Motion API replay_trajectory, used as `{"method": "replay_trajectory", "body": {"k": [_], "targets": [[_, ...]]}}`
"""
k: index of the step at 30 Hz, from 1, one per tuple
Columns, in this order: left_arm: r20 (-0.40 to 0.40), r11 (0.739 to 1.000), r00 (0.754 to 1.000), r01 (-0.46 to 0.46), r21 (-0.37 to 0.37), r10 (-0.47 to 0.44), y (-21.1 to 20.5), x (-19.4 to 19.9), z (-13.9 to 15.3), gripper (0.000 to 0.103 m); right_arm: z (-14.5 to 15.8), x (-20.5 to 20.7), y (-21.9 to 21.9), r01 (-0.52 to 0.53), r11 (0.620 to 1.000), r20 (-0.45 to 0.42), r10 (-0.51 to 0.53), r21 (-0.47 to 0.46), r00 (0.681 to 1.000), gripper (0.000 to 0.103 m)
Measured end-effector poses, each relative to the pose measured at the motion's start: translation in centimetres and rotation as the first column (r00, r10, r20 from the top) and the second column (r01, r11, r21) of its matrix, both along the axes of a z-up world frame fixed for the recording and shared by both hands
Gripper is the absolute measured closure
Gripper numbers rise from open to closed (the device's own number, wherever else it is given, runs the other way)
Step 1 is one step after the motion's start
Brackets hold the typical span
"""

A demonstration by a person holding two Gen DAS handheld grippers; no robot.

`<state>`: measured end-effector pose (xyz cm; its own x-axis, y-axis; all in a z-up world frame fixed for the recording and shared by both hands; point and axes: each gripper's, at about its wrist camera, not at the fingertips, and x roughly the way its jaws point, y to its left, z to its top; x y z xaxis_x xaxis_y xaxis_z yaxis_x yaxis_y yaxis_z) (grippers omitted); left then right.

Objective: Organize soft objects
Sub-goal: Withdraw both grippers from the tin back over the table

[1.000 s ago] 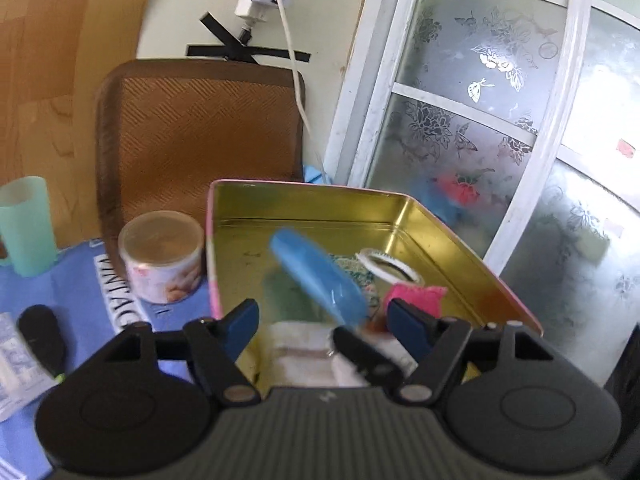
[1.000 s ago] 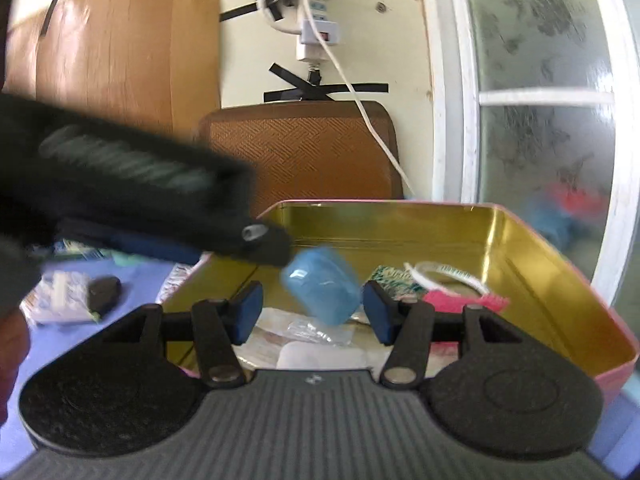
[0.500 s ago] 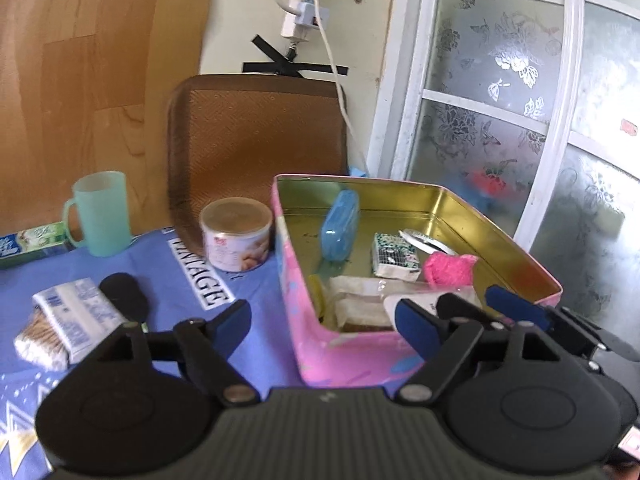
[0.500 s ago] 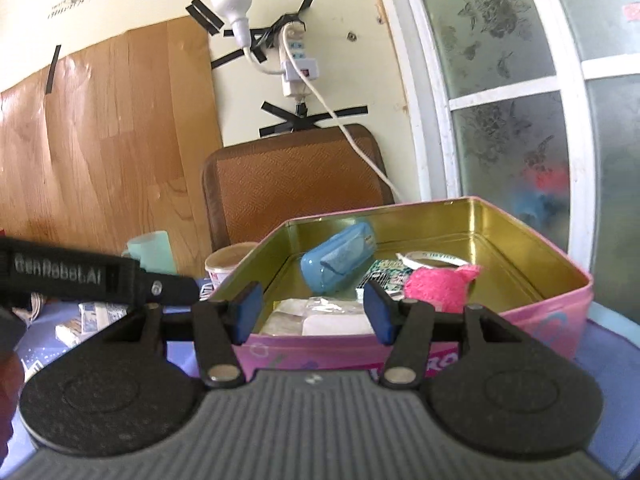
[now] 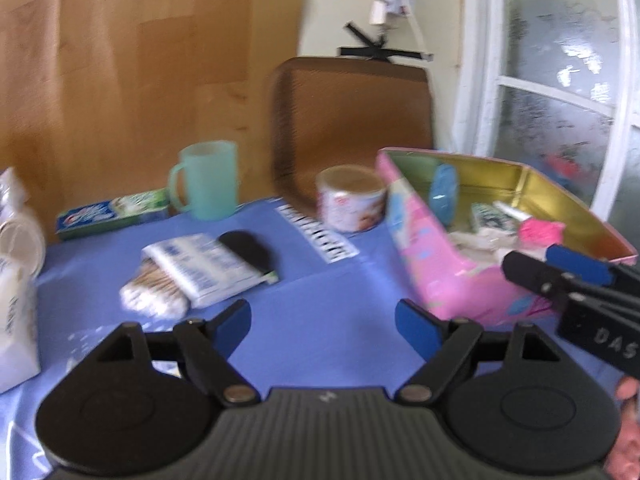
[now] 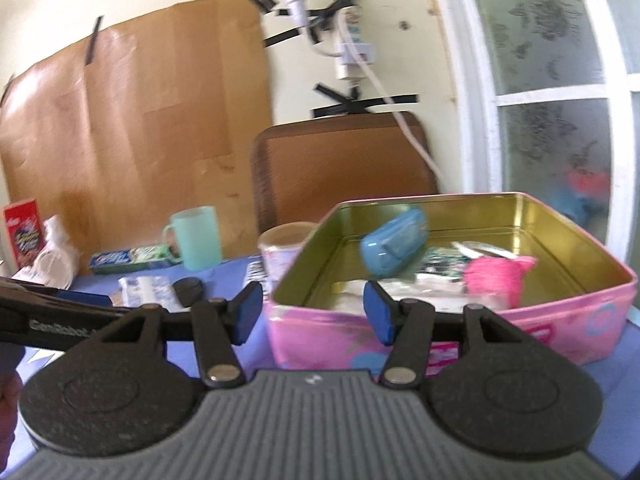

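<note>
Left gripper (image 5: 323, 322): jaws spread wide, nothing between them, above bare blue tablecloth (image 5: 328, 288). Right gripper (image 6: 312, 312): jaws parted, empty, just before the pink tin (image 6: 560, 320). Blue soft case (image 6: 394, 248) leans on the tin's inner left wall (pink fluffy item (image 6: 494, 276) lies beside it). Cotton swab pack (image 5: 156, 292) sits on the cloth, well apart from the tin.

Pulled back off the pink tin (image 5: 440, 276), left gripper (image 5: 322, 320) now empty over blue cloth (image 5: 320, 288), jaws wider. Blue case (image 5: 443, 188) dropped, leaning inside tin at 1 o'clock. Right gripper (image 6: 312, 312) also withdrawn, tin at 2 o'clock.
</note>
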<state>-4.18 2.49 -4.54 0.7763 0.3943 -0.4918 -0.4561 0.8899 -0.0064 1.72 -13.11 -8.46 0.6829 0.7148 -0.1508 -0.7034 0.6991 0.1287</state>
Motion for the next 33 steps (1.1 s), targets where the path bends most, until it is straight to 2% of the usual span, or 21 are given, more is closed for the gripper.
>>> {"method": "replay_trajectory", "body": {"k": [8,20,23,27,33], "targets": [[-0.027,0.996,0.996,-0.091,-0.001,0.091,3.0,-2.4,-1.7,0.021,-0.3,-2.0,3.1,-0.075,0.995,0.011,0.076,-0.06,0.997,0.045],[-0.051,0.985,0.984,-0.172,0.02,0.173,5.9,-4.3,-3.9,0.019,-1.3,-3.4,6.8,-0.159,0.976,-0.008,0.16,-0.15,0.987,0.045],[-0.054,0.985,0.983,-0.174,-0.01,0.173,6.4,-4.5,-4.3,0.019,-1.9,-3.4,7.7,-0.165,0.971,-0.015,0.165,-0.172,0.986,0.044],[-0.045,0.985,0.984,-0.17,-0.007,0.17,6.3,-4.5,-4.5,0.019,-2.7,-2.5,8.6,-0.178,0.961,-0.086,0.163,-0.213,0.983,0.044],[-0.022,0.986,0.986,-0.163,0.04,0.164,5.5,-4.6,-4.4,0.017,-3.0,-1.2,8.1,-0.2,0.967,-0.172,0.172,-0.159,0.97,0.044]]}}
